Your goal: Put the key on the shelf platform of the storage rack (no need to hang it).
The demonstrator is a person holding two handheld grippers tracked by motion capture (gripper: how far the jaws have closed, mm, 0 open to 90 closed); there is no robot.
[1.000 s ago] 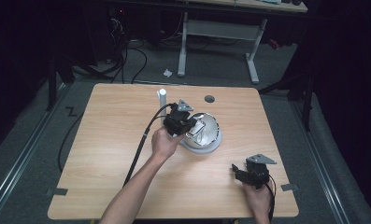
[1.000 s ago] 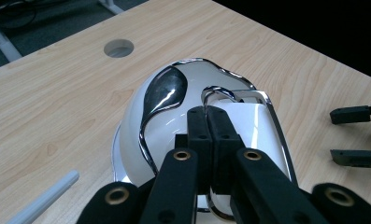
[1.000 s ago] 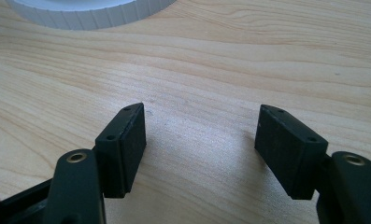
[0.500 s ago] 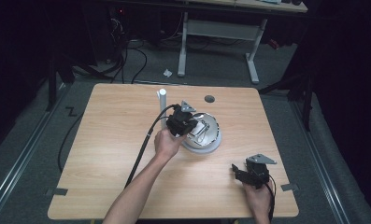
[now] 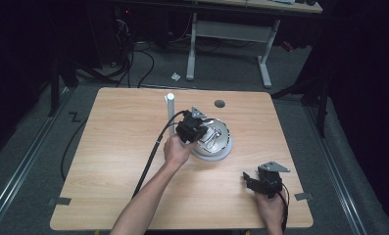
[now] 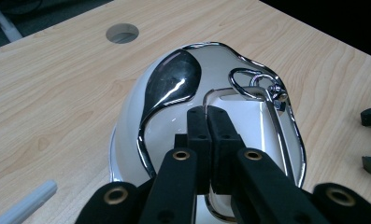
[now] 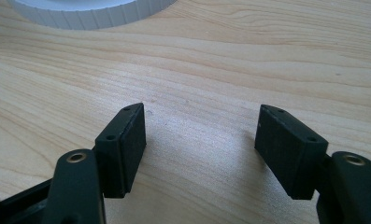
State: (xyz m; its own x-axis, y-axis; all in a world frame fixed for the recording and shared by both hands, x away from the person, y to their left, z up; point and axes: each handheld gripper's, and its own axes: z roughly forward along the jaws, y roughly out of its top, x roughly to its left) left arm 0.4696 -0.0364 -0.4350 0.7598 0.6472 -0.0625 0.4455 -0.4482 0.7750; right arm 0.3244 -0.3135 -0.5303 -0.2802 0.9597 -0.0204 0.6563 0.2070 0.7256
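A shiny chrome lid [image 6: 211,107] with a wire loop sits mid-surface [image 5: 123,147], toward the far edge. Left tool [image 6: 206,122] pressed together above it; right tool [image 7: 202,140] spread near the right corner. Dark room.

The right gripper [image 7: 202,140] holds its jaws wide apart over the wooden table [image 7: 230,60], below the white ribbed rim [image 7: 94,11].

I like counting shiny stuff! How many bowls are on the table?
1. The shiny bowl sits mid-table, upside down on a white round base; the shut left gripper is over it. Another may hide underneath.
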